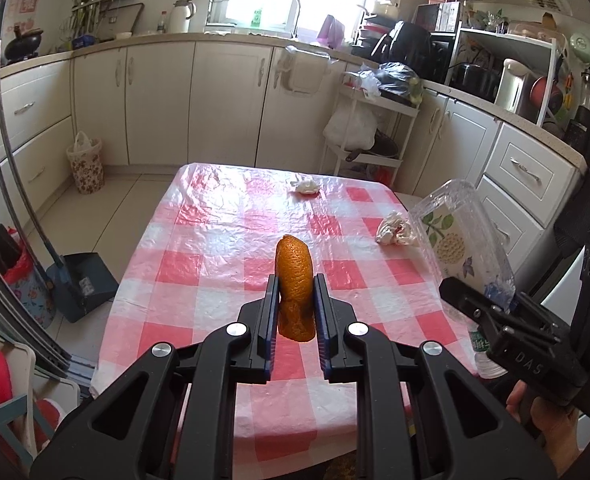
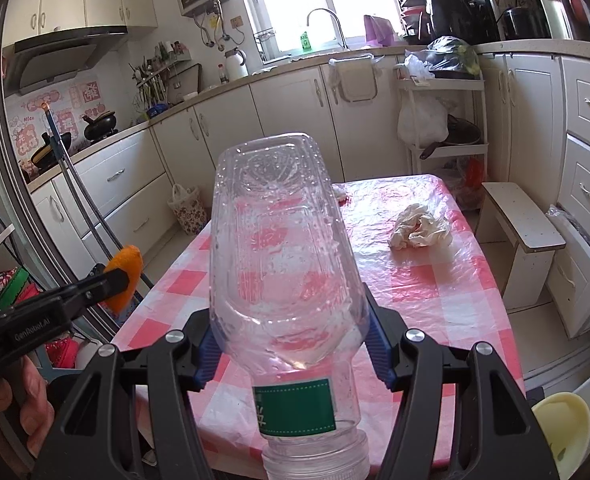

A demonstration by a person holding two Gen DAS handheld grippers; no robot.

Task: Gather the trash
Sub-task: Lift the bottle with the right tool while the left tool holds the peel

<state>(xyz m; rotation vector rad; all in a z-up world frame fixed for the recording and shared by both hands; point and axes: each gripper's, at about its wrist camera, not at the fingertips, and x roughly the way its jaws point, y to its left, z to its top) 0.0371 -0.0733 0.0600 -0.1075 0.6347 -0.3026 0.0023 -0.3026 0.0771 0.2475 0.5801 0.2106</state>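
Two crumpled tissues (image 1: 306, 186) (image 1: 395, 230), one orange peel (image 1: 294, 276), one plastic bottle (image 2: 287, 264).

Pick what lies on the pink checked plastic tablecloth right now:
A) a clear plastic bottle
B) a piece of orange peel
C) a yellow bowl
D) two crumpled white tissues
D: two crumpled white tissues rest on the pink checked plastic tablecloth, while the peel and bottle are held up in the claws.

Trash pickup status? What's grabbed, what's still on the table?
In hand: the left tool is shut on an orange peel, and the right tool is shut on an empty plastic bottle. Nothing visibly binned yet. Left: two crumpled tissues on the checked table, the near tissue and the far tissue.
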